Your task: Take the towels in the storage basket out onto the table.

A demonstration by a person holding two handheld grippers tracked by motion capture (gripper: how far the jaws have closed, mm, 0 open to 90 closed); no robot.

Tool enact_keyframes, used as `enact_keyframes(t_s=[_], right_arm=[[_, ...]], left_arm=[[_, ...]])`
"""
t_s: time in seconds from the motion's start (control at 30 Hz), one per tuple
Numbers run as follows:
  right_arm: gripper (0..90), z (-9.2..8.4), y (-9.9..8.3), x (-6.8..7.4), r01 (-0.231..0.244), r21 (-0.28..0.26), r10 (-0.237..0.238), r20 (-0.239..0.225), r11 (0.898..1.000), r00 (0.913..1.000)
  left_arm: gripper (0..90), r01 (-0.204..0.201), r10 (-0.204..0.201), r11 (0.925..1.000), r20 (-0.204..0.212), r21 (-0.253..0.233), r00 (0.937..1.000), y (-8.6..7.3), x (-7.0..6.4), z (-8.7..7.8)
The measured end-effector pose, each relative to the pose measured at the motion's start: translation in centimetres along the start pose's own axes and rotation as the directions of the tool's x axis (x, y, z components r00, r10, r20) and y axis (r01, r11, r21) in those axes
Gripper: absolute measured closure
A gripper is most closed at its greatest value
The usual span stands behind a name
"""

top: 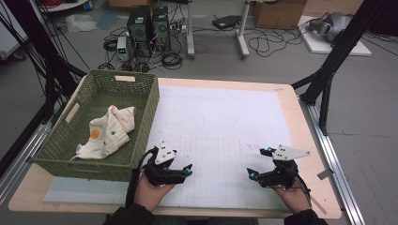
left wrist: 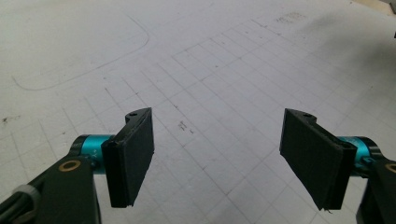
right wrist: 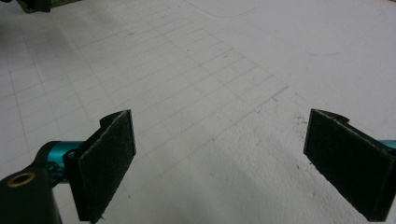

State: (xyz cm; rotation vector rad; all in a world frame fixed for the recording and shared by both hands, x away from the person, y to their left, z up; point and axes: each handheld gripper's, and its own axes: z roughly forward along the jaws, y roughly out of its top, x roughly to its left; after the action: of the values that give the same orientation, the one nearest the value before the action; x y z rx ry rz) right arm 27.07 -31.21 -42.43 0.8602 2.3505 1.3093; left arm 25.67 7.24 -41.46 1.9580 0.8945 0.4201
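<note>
- Presently, high view: left claw (top: 180,161) and right claw (top: 258,162) rest low over the white gridded mat (top: 220,122) on the tabletop (top: 300,140), both spread wide, holding nothing. A cream cloth (top: 107,131) lies crumpled inside the green woven basket (top: 141,117), just left of the left claw.
- Left gripper view: left claw (left wrist: 218,154), jaws far apart over bare grid lines, nothing between them.
- Right gripper view: right claw (right wrist: 219,163), jaws likewise parted, empty above the mat.
- Step, as judged: cloth stowed, hands idle or finished. Any next move calls for reaching left into the basket.
</note>
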Motion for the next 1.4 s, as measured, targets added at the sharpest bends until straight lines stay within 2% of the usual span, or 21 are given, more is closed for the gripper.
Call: enact_keyframes(t_s=[0.63, 1.03, 1.13, 1.23, 1.4], right_arm=[[8.2, -0.5, -0.2, 0.1, -0.009, -0.008, 0.009, 0.007, 1.0, 0.9999], [8.2, -0.7, -0.2, 0.1, -0.008, -0.014, 0.008, 0.006, 1.0, 1.0], [8.3, -0.7, -0.2, 0.2, -0.01, -0.012, 0.011, 0.006, 1.0, 0.9999], [8.2, -0.8, -0.2, 0.1, -0.018, -0.016, 0.018, 0.006, 1.0, 0.9998], [8.2, -0.9, -0.2, 0.0, -0.022, -0.025, 0.022, 0.006, 0.999, 0.9997]], left_arm=[[26.9, 0.005, -0.005, 1.0, 0.017, 0.003, 0.9998, 0.2, -0.2, 0.1], [27.5, 0.027, -0.027, 0.9996, 0.046, -0.004, 0.9986, 0.6, -0.5, -0.1], [27.5, 0.027, -0.027, 0.9996, 0.048, 0.002, 0.9985, 0.7, -0.6, 0.0], [27.5, 0.044, -0.044, 0.999, 0.046, 0.006, 0.998, 1.0, -0.7, 0.0], [27.7, 0.042, -0.042, 0.9991, 0.045, 0.01, 0.9981, 1.4, -0.7, 0.0]])
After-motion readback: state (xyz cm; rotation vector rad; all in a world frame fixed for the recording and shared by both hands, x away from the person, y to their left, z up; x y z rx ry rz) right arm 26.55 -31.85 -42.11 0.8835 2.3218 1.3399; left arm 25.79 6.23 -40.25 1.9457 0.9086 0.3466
